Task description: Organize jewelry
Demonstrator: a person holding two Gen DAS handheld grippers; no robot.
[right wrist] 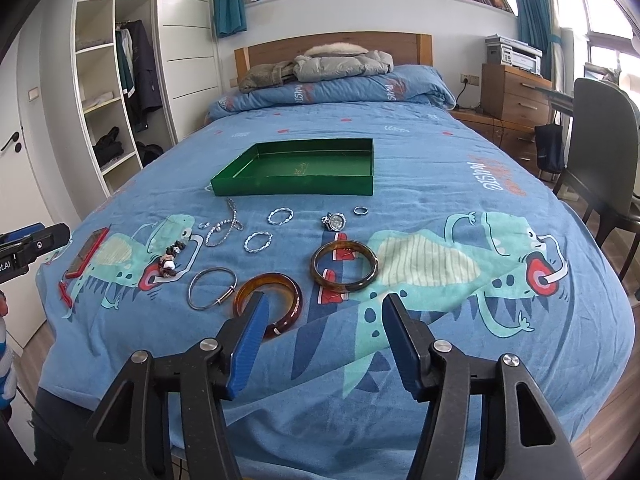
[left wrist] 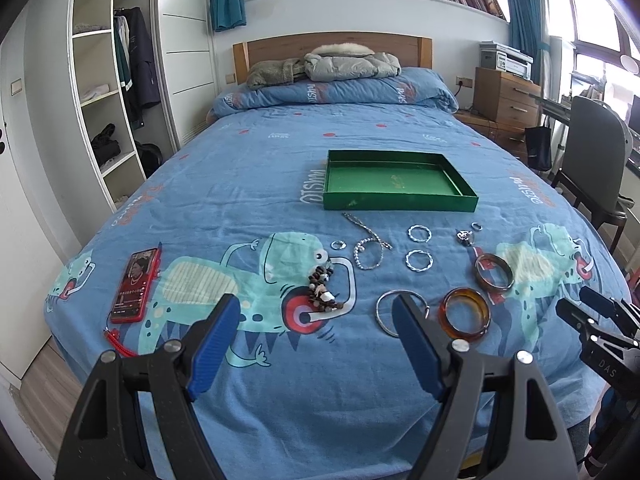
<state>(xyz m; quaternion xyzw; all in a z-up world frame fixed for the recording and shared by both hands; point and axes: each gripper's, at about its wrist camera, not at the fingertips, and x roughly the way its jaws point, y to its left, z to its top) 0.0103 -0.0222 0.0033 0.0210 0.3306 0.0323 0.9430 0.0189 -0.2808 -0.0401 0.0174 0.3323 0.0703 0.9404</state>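
Jewelry lies spread on the bed before an empty green tray. The right gripper hovers near an amber bangle, fingers parted and empty; the left gripper likewise. The bangle looks stiff, smooth, probably slippery and brittle: pinch across its rim.

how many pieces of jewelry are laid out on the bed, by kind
amber bangles: 2
plain silver bangle: 1
twisted silver hoops: 2
small silver rings: 2
silver chain: 1
beaded bracelet: 1
watch: 1
total: 10, all on the bedspread, none in the green tray
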